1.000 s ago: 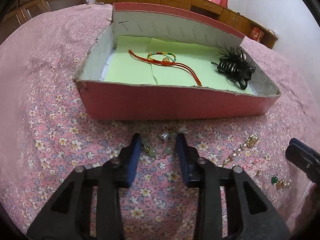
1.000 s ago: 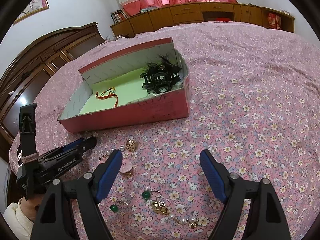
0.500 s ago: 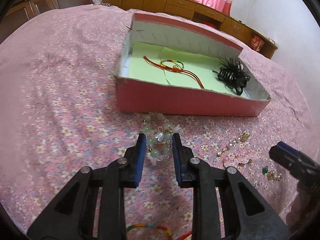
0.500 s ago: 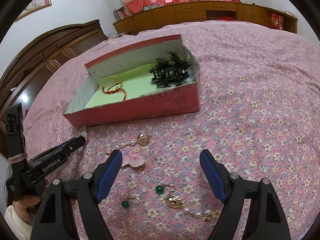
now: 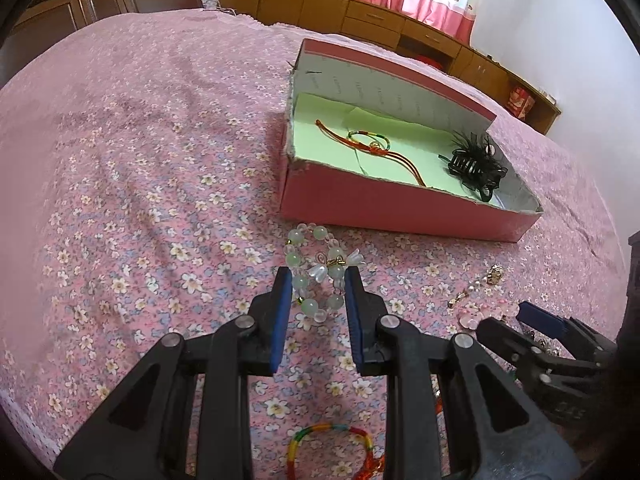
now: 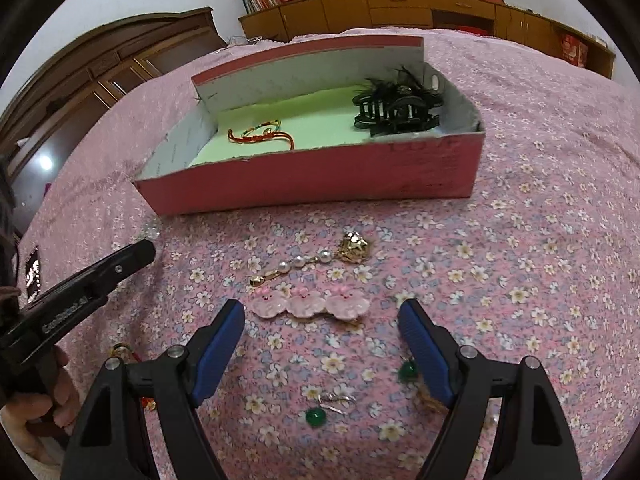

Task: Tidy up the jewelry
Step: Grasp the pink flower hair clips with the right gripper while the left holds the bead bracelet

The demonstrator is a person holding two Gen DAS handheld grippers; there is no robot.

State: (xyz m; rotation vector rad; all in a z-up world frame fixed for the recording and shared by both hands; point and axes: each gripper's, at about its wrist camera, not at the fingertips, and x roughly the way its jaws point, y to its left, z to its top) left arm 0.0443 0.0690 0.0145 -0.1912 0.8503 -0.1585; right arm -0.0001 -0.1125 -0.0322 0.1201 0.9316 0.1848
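Observation:
A bracelet of pale green and clear beads [image 5: 316, 276] lies on the flowered bedspread just in front of the pink box [image 5: 400, 204]. My left gripper [image 5: 318, 276] is shut on it, a blue pad against the beads on each side. My right gripper [image 6: 322, 308] is open, its fingers standing wide on either side of a pink three-bunny hair clip [image 6: 308, 302]. Inside the box [image 6: 320, 176] lie a red cord bracelet [image 6: 260, 134] and a black feathered hair claw [image 6: 396, 112]. The left gripper's tip [image 6: 136, 252] shows at the left of the right wrist view.
A pearl-and-gold earring [image 6: 320, 258] lies between the clip and the box. Green-stone earrings [image 6: 314, 416] and a gold piece sit under my right gripper. A rainbow cord bracelet [image 5: 328, 436] lies under my left gripper. The bedspread stretches wide to the left.
My left gripper's jaws have narrowed onto the bead bracelet, and the box now sits farther off to the right. My right gripper has moved forward over the pink clip.

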